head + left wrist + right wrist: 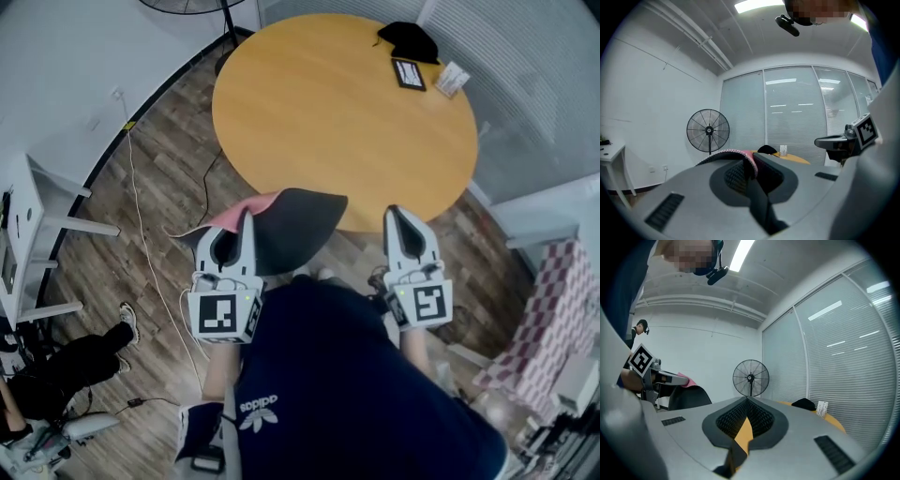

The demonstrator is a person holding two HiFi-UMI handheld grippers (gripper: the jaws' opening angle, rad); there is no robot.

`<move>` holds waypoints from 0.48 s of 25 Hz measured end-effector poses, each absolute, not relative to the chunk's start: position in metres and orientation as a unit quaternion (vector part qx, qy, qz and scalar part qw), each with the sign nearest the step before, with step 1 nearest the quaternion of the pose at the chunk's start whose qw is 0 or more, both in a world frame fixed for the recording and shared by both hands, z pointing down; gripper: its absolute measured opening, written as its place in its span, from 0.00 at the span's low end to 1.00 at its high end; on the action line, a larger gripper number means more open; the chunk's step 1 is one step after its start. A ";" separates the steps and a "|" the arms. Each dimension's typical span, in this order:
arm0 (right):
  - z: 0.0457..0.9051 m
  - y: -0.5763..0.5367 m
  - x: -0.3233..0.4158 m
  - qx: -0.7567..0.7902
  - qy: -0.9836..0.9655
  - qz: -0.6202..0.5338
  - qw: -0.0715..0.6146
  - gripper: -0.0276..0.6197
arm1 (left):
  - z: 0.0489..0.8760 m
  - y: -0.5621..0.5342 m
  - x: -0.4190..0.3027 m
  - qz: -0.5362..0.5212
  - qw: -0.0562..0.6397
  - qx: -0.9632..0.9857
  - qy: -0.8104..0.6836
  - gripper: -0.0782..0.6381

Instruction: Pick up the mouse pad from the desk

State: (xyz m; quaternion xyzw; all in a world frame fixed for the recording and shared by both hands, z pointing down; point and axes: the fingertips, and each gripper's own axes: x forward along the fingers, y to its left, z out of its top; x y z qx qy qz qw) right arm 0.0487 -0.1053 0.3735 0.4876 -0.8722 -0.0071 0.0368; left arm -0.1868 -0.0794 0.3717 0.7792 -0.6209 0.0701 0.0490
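We see our left gripper (246, 220) pinching the mouse pad (298, 225) by its edge. The pad juts rightward from the tips, in the air at the counter's (337, 112) near rim. Our right gripper (401, 214) is pressed together, empty

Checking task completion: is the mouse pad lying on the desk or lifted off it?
Lifted off: the left gripper pinches the mouse pad, held curled in the air by the desk edge.

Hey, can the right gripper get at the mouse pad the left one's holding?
Probably yes. The mouse pad hangs clamped in the left gripper, its free edge toward the right gripper, with nothing between them. The right jaws look shut, so they'd need to open first.
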 end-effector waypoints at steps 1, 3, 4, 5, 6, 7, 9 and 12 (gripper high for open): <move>0.373 -0.107 0.050 0.489 -0.871 -0.007 0.038 0.05 | 0.372 -0.080 -0.188 0.070 0.049 0.778 -0.622 0.14; 0.372 -0.108 0.052 0.493 -0.869 -0.006 0.041 0.05 | 0.371 -0.079 -0.191 0.069 0.051 0.776 -0.625 0.14; 0.371 -0.109 0.054 0.496 -0.867 -0.006 0.044 0.05 | 0.371 -0.078 -0.193 0.068 0.052 0.775 -0.626 0.14; 0.371 -0.110 0.056 0.500 -0.865 -0.008 0.046 0.05 | 0.370 -0.078 -0.194 0.068 0.052 0.774 -0.628 0.14; 0.371 -0.112 0.058 0.503 -0.863 -0.009 0.048 0.05 | 0.370 -0.078 -0.195 0.067 0.052 0.773 -0.629 0.14; 0.372 -0.113 0.060 0.506 -0.861 -0.009 0.048 0.05 | 0.369 -0.078 -0.196 0.066 0.052 0.772 -0.630 0.14; 0.372 -0.115 0.063 0.509 -0.859 -0.005 0.046 0.05 | 0.369 -0.077 -0.198 0.066 0.054 0.771 -0.632 0.14; 0.375 -0.118 0.075 0.520 -0.852 -0.010 0.055 0.05 | 0.367 -0.078 -0.197 0.066 0.055 0.769 -0.634 0.14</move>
